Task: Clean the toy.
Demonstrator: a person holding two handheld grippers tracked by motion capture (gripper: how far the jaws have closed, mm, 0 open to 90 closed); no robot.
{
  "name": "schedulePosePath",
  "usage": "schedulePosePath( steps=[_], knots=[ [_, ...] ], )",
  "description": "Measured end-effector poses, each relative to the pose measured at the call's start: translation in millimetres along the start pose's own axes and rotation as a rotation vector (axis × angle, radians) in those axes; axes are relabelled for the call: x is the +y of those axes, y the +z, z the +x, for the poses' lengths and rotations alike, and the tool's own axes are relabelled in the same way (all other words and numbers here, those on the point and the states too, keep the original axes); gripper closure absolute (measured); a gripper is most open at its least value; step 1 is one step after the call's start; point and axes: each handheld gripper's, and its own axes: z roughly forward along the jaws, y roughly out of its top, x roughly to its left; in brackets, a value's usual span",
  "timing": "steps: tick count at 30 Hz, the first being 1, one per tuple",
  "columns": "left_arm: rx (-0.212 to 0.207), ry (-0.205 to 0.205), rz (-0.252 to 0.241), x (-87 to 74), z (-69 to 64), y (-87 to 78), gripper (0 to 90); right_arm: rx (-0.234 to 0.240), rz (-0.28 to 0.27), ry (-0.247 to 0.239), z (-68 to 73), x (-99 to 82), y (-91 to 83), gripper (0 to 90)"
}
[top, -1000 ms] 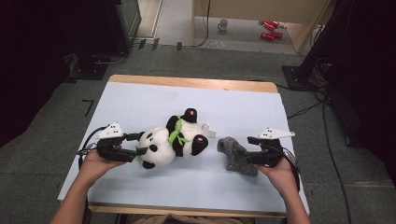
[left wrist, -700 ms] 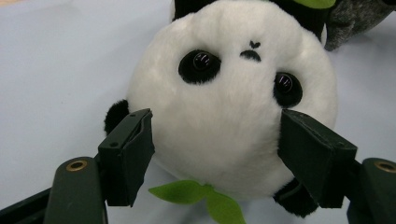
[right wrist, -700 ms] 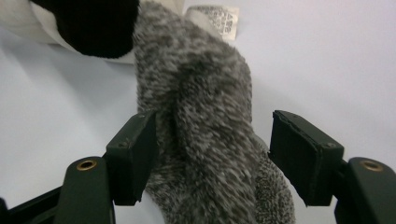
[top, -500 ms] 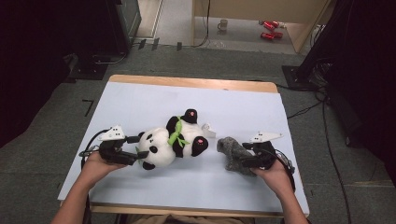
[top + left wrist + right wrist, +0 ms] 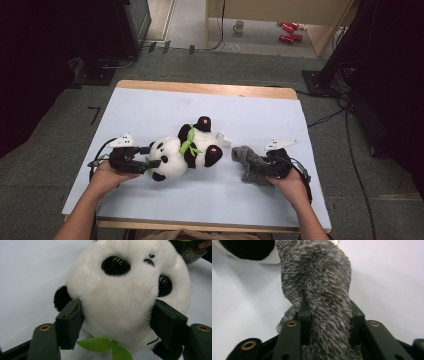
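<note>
A black-and-white plush panda (image 5: 187,150) with green leaves lies on its back in the middle of the pale blue table (image 5: 150,105). My left gripper (image 5: 152,159) is at its head. In the left gripper view the panda (image 5: 125,295) has one pad (image 5: 71,320) pressing each side of its white head; these jaws have just been closing. To the right lies a grey fuzzy cloth (image 5: 247,162). My right gripper (image 5: 262,167) has just been closing and is shut on it. In the right gripper view the grey cloth (image 5: 322,285) bunches up between my right gripper's (image 5: 328,312) jaws.
A small white tag (image 5: 222,139) lies beside the panda's foot. The table's wooden far edge (image 5: 210,89) borders grey floor. Beyond it a mug (image 5: 238,26) and red objects (image 5: 287,31) sit on the floor. Cables (image 5: 330,117) run off the table's right side.
My right gripper has dropped a little toward the panda and its jaws have closed on the grey cloth. The left gripper and the panda have stayed in place.
</note>
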Motion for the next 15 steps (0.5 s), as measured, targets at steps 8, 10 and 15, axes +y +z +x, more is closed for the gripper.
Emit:
schedulePosePath(
  steps=[8,10,15],
  knots=[
    [-0.003,0.017,0.009,5.1,-3.8,0.8,48.9,0.018,0.0,0.047,-5.3,3.5,-0.2,74.8],
    [0.003,0.022,0.01,6.2,-5.3,0.7,52.3,0.015,-0.017,0.058,-5.8,7.3,-2.8,75.4],
    [0.032,0.046,0.015,9.5,-11.4,1.2,56.7,0.009,-0.068,0.075,-8.0,15.1,-10.3,75.6]
  ],
)
